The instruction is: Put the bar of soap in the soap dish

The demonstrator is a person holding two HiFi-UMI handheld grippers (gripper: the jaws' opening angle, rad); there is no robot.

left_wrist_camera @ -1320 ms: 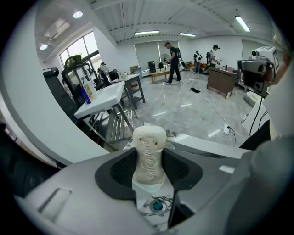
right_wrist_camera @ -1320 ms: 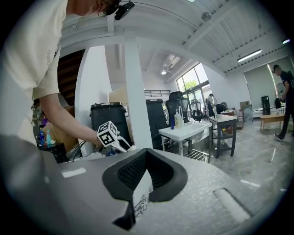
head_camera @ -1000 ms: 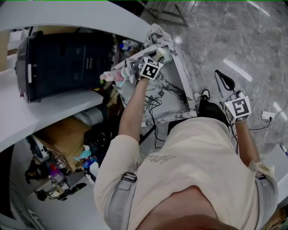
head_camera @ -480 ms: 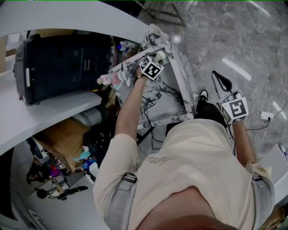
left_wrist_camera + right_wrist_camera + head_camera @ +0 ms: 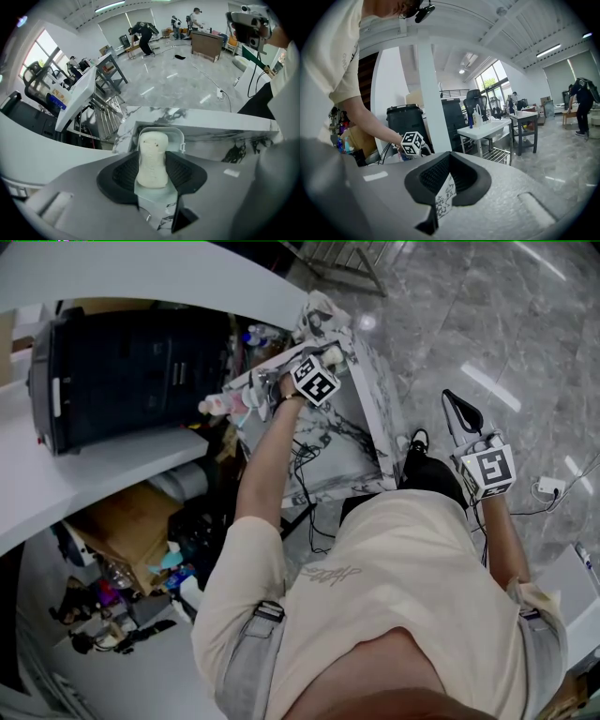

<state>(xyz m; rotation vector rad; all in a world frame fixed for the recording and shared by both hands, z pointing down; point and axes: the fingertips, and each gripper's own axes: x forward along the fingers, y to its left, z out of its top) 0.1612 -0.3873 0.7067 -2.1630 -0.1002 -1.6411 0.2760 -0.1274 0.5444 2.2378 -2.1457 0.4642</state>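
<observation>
Marble tabletop (image 5: 154,115) lies below my left tool (image 5: 152,169), which squeezes the bar of soap (image 5: 153,150) by its sides. The soap's long side points straight at the soap dish (image 5: 178,137), which sits just past its far end with nothing in the way. My right tool (image 5: 446,180) is closed and empty, well away from the dish.

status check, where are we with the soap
Left gripper shut on bar of soap. Soap's far end at the soap dish, not released. Right gripper shut, empty, away from table. No obstruction seen at dish.
</observation>
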